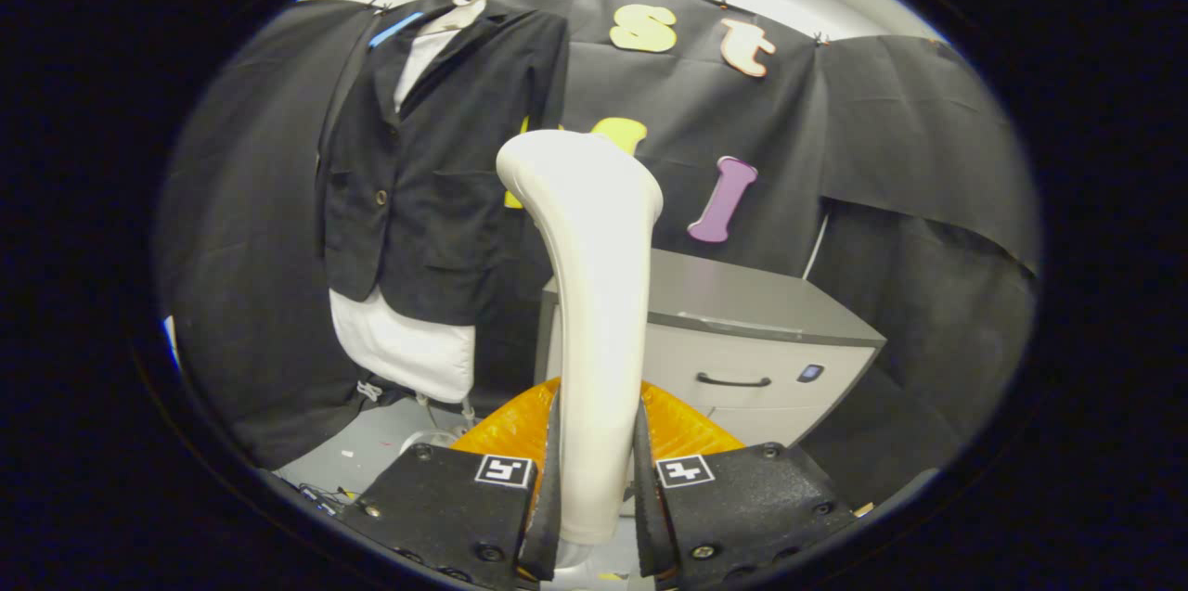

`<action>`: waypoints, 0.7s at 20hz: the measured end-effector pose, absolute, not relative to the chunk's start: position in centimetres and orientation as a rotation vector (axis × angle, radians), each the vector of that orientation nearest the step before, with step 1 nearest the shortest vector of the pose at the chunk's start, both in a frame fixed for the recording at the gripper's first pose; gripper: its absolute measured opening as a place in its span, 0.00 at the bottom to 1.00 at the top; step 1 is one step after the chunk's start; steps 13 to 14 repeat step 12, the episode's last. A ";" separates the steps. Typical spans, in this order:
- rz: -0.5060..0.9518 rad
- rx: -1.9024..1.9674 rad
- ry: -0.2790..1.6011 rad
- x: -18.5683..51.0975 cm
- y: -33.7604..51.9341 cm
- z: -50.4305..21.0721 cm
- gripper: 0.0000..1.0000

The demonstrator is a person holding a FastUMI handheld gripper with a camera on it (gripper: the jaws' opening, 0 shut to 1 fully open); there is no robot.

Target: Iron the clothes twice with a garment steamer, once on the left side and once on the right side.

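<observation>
a dark jacket (436, 173) hangs against the booth wall over a white garment (404, 345) (its hem shows below the jacket), up and to the left beyond the fingers, with a grey cabinet (742, 331) standing to its right. the white garment steamer (589, 294) rises upright between the two fingers, its head bent toward the jacket but well apart from it. the gripper (594, 489) is closed narrow on the steamer's handle, both fingers pressing its sides, with an orange ribbed thing (506, 429) just behind.

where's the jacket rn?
Gripper view: the dark jacket hangs on the booth wall, beyond and left of the steamer clamped in the gripper.
</observation>
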State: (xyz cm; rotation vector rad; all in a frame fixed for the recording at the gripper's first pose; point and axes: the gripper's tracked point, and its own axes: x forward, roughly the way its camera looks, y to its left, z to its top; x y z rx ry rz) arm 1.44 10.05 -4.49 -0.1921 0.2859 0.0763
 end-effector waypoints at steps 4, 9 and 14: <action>0.014 -0.154 0.289 1.0 5.3 -3.6 0.36; -0.043 -0.125 0.290 0.0 0.8 -2.8 0.35; -0.074 -0.116 0.293 0.0 -1.5 -2.5 0.36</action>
